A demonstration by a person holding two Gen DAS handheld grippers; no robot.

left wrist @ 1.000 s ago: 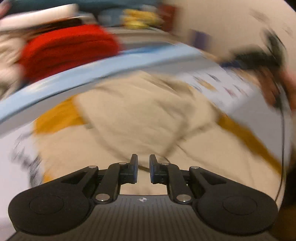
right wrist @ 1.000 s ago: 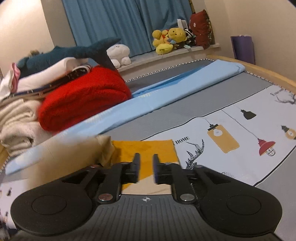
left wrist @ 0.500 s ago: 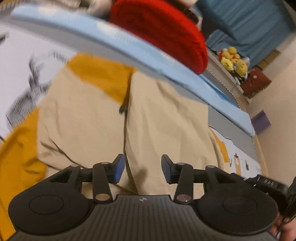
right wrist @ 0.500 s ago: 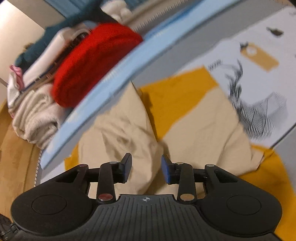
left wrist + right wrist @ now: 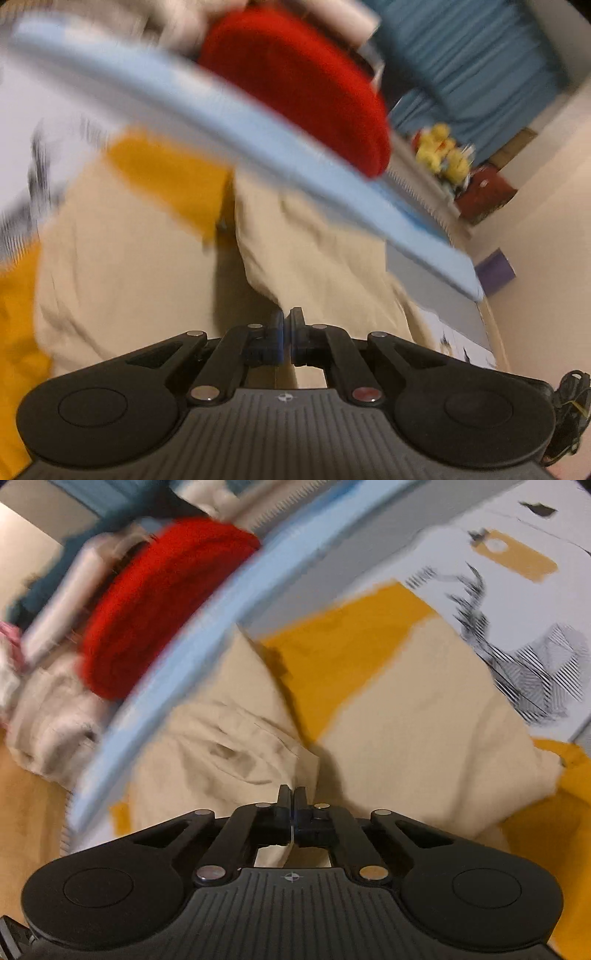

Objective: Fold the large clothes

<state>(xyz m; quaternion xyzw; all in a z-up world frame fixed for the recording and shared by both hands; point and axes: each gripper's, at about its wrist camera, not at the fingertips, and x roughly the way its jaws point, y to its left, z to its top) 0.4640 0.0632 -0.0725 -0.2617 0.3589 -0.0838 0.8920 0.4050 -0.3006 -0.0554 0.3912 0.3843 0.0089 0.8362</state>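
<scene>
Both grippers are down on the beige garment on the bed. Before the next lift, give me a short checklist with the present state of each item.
1. Left gripper shut: ok, jaws together at the beige garment.
2. Right gripper shut: ok, jaws together.
3. Cloth actually pinched in each: cannot tell; the tips sit against the fabric, but no fold shows between them.
4. Garment spread out: not ok, it lies rumpled, with a dark gap between its two parts.
5. Yellow cloth beneath kept out of the grip: cannot tell.
6. Red blanket and light blue sheet apart from the garment: ok for the blanket; the sheet's edge meets the garment's far side.
</scene>
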